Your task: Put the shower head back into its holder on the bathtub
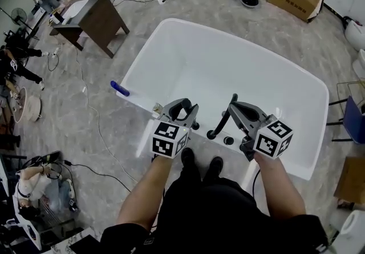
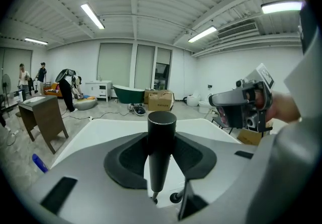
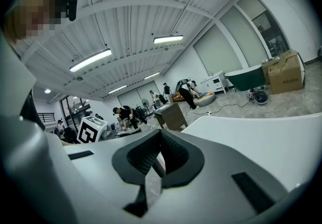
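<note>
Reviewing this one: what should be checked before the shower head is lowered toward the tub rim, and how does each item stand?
1. Shower head upright between the pads of the left claw: ok.
2. Which of the black fittings on the bathtub rim is the holder: cannot tell.
3. Right claw empty: cannot tell; pads close together, a thin dark shape in the gap.
4. Blue object at the tub's left edge, apart from the black fittings: ok.
5. Bystanders away from the tub: ok.
</note>
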`<action>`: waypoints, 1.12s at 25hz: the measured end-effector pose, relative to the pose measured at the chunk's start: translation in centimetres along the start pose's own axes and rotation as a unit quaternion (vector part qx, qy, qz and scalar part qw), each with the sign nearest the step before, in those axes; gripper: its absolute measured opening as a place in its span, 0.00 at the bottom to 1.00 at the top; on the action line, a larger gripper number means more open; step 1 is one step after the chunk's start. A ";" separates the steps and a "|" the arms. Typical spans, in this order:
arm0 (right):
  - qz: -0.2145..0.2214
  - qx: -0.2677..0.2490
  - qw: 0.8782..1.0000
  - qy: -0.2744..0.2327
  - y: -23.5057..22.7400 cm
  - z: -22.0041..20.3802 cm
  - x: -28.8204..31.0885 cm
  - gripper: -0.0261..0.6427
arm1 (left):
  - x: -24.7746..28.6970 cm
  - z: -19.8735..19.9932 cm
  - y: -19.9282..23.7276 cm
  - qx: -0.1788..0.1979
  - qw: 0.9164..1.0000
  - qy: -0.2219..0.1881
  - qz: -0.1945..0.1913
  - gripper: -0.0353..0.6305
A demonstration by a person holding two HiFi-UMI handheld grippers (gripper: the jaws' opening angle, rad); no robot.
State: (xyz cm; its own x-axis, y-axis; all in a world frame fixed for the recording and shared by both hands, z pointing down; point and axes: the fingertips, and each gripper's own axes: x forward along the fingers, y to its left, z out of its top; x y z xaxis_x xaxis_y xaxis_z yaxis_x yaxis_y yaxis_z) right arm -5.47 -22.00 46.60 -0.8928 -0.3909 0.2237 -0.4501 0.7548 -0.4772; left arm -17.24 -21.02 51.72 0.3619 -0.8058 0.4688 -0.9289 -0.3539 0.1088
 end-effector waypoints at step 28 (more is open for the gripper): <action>-0.048 0.043 0.997 0.035 -2.1 -3.4 0.7 0.06 | 5.6 -14.4 1.0 -0.031 0.987 0.154 -0.041 0.28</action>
State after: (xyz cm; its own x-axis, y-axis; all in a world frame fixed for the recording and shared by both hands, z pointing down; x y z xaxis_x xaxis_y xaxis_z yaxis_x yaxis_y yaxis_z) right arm -5.21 -22.04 50.66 -0.8458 -0.4191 0.3302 -0.5336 0.6667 -0.5204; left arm -17.27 -19.00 67.10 0.4033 -0.5901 0.6994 -0.9044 -0.3735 0.2063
